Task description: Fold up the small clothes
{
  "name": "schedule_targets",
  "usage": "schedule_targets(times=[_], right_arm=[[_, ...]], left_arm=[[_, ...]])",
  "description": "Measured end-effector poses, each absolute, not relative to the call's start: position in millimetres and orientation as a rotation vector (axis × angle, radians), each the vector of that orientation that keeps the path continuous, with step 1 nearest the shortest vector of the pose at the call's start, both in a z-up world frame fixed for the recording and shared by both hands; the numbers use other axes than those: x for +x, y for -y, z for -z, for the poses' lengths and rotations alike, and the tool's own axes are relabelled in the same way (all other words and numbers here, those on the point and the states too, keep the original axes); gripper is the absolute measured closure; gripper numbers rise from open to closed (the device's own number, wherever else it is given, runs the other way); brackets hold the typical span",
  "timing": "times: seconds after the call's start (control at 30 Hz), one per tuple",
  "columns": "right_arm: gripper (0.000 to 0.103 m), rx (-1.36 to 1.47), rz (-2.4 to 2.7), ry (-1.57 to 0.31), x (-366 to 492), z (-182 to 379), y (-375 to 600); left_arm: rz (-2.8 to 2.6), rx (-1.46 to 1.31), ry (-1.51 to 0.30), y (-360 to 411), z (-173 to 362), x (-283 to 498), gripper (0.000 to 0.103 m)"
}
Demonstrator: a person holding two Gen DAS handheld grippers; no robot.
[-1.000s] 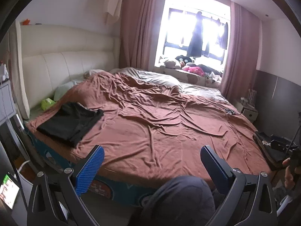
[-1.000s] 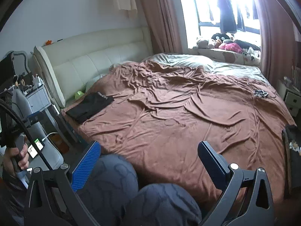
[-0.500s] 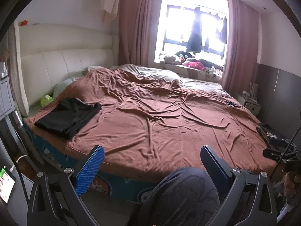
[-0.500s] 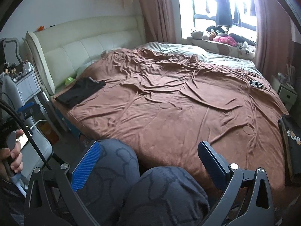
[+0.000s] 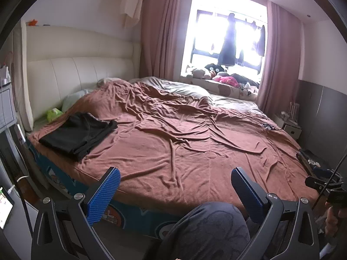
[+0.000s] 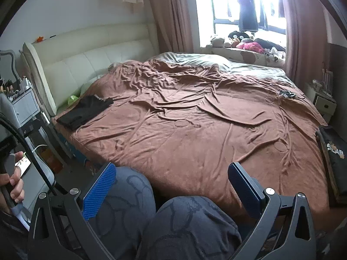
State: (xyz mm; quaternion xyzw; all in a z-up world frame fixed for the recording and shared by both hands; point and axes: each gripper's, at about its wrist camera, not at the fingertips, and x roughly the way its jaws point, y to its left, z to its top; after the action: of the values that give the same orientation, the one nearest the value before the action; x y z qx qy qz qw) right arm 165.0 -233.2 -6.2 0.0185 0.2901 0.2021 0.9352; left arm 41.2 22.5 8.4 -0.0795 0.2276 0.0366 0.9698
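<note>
Now, left gripper (image 5: 175, 186) holding spread and empty above the knee, view tilting down since before, folded black garment (image 5: 78, 132) lying at the brown blanket's (image 5: 184, 147) near-left corner, right gripper (image 6: 169, 184) likewise gaping, bed sliding lower, dark printed garment (image 6: 333, 151) resting at right edge.
</note>
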Motion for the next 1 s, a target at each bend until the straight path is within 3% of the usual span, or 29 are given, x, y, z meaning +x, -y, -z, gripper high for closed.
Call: schedule_targets(times=[1.0], right_arm=[[0.0, 0.075, -0.43, -0.591, 164.2, 12.8, 242.5]], left_arm=[[-0.061, -0.159, -0.457, -15.1, -6.4, 33.3, 0.0]])
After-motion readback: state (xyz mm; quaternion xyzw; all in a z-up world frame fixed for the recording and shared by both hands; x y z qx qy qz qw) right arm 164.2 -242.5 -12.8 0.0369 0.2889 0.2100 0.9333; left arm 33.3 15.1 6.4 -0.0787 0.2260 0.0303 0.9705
